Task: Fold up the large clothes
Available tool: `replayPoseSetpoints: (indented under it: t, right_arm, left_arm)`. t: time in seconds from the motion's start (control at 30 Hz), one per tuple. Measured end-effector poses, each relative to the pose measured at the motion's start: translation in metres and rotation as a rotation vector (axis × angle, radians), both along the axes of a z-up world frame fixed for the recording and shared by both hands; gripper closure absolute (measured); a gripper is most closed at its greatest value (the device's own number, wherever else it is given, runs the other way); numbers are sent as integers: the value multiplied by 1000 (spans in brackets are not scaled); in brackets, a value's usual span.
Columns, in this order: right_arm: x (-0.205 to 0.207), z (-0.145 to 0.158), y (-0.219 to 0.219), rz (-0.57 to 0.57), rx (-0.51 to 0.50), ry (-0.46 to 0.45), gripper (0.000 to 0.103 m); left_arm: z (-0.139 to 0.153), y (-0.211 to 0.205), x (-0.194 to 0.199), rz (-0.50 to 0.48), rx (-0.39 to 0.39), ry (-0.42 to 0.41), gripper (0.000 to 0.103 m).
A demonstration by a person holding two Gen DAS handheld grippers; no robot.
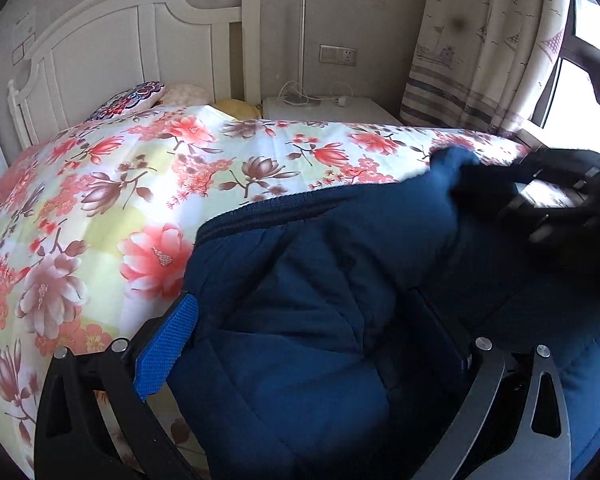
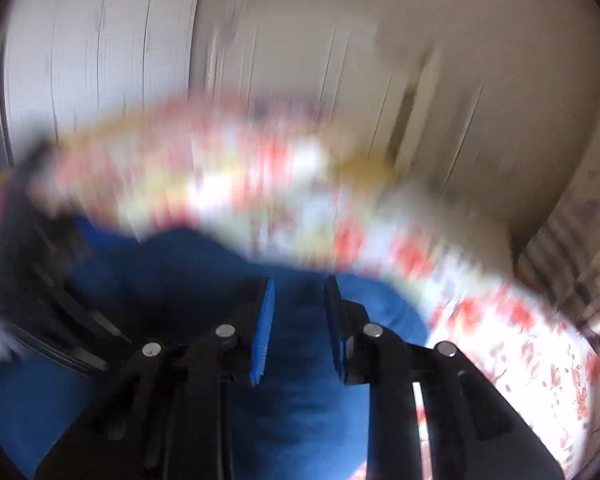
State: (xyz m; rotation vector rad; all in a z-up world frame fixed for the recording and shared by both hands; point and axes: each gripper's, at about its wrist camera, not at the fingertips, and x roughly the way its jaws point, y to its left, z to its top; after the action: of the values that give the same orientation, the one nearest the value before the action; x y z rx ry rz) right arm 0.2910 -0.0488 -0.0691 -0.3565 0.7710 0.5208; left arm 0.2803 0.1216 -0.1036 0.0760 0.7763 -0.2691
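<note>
My left tongs (image 1: pixel 304 328) spread wide over the navy coat (image 1: pixel 300 280) on the bed (image 1: pixel 100 200); my right tongs (image 2: pixel 298 320), nearly pressed together, apparently pinch nothing. Mid-fold: next I need a fresh hem grip.

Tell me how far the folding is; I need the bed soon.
Done: little. The navy padded jacket lies rumpled on the floral bedspread. In hand: the left hand-held gripper straddles it, open. Left: folding it flat; no neat fold shows.

Bedspread (image 2: pixel 284 184) motion-blurred, right wrist view
</note>
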Motion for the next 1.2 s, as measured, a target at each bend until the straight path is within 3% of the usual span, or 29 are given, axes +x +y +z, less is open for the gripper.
replayPoseSetpoints:
  t: [0.07, 0.2, 0.33, 0.37, 0.43, 0.47, 0.5, 0.63, 0.7, 0.8, 0.87, 0.9, 0.93, 1.0, 1.1, 1.2]
  right_arm:
    - [15, -6, -11, -36, 119, 82, 79]
    - [11, 6, 7, -6, -37, 61, 78]
    - [17, 50, -7, -99, 82, -39, 68]
    - [26, 47, -11, -132, 75, -11, 68]
    - [45, 0, -10, -141, -8, 124, 67]
    - [43, -5, -13, -140, 34, 90, 66]
    - [45, -4, -17, -158, 59, 108, 66]
    - [44, 10, 0, -136, -91, 89, 66]
    - [41, 31, 3, -163, -71, 35, 65]
    - [31, 54, 10, -124, 29, -30, 62]
    - [33, 39, 27, -61, -48, 23, 51]
    - [37, 17, 38, -26, -129, 98, 47]
    - [39, 5, 42, -16, -161, 117, 47]
    - [44, 7, 40, -32, -129, 134, 47]
    - [38, 25, 45, -23, -151, 64, 47]
    - [33, 49, 50, 15, -63, 12, 47]
  left_arm:
    - [-4, 3, 5, 21, 8, 23, 4]
    - [-9, 7, 10, 4, -30, 62, 4]
    - [-9, 8, 8, 4, -41, 59, 4]
    - [-9, 9, 8, 5, -43, 59, 4]
    - [-10, 9, 8, 5, -41, 60, 4]
    - [-10, 9, 9, 10, -36, 65, 4]
    - [-11, 8, 10, 8, -32, 69, 4]
    - [-10, 9, 10, 6, -37, 66, 4]
    - [-9, 9, 8, 10, -30, 58, 4]
    - [-9, 9, 7, 12, -33, 53, 4]
    - [-9, 9, 7, 12, -32, 55, 4]
    - [-9, 8, 7, 13, -31, 54, 4]
    - [-9, 8, 7, 15, -25, 50, 4]
    - [-9, 7, 6, 24, -13, 49, 4]
    - [-9, 9, 6, 23, -21, 49, 4]
    - [-9, 9, 6, 22, -25, 49, 4]
